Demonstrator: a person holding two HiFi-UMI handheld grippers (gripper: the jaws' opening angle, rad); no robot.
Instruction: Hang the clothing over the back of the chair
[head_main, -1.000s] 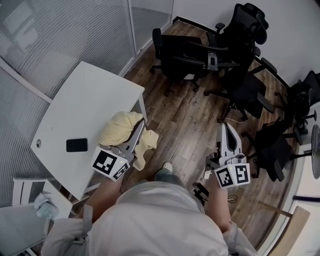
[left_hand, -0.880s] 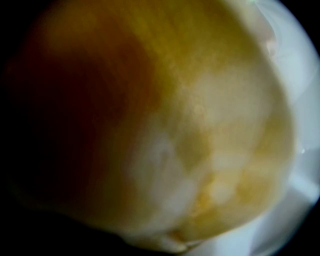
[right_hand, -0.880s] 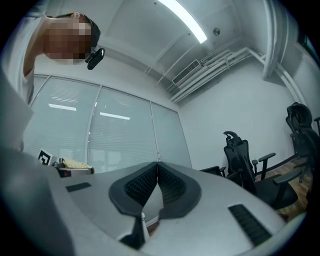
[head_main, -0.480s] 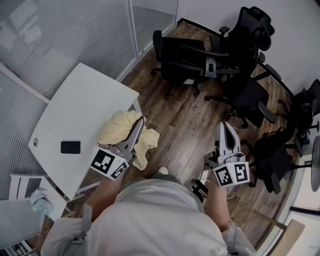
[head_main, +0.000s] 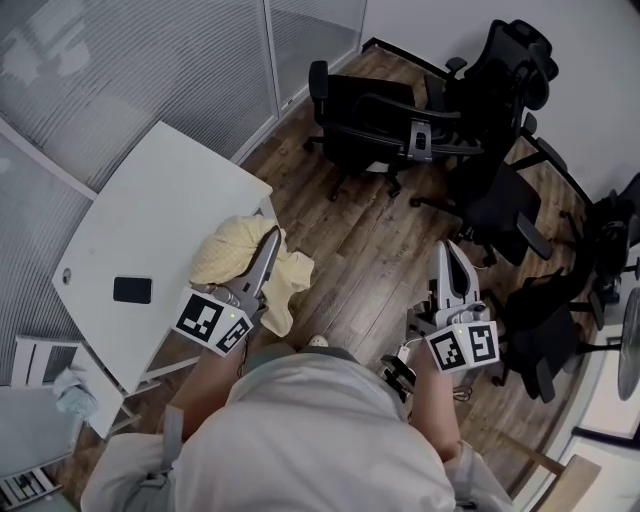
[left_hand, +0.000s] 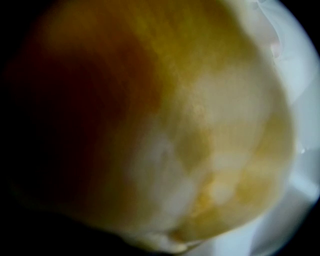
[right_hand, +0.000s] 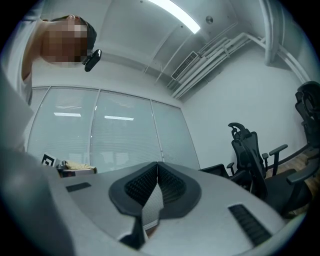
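One crumpled pale-yellow fabric garment (head_main: 228, 258) is clamped in the left claw (head_main: 270, 238), bunched round its tips at one white table's (head_main: 150, 200) edge. One flat black phone (head_main: 132, 290) lies left of it. The right claw (head_main: 443, 252) is pressed together, empty. Beyond both stand at least four black office chairs (head_main: 365, 105).

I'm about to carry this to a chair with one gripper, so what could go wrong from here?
1. Only the left gripper grips the yellow clothing, bunched with a flap hanging off the table; it could snag or slip out.
2. Fabric fills the left gripper view, so aiming rests on the head view.
3. The right gripper is shut and empty; it must open to help spread it over a chair.
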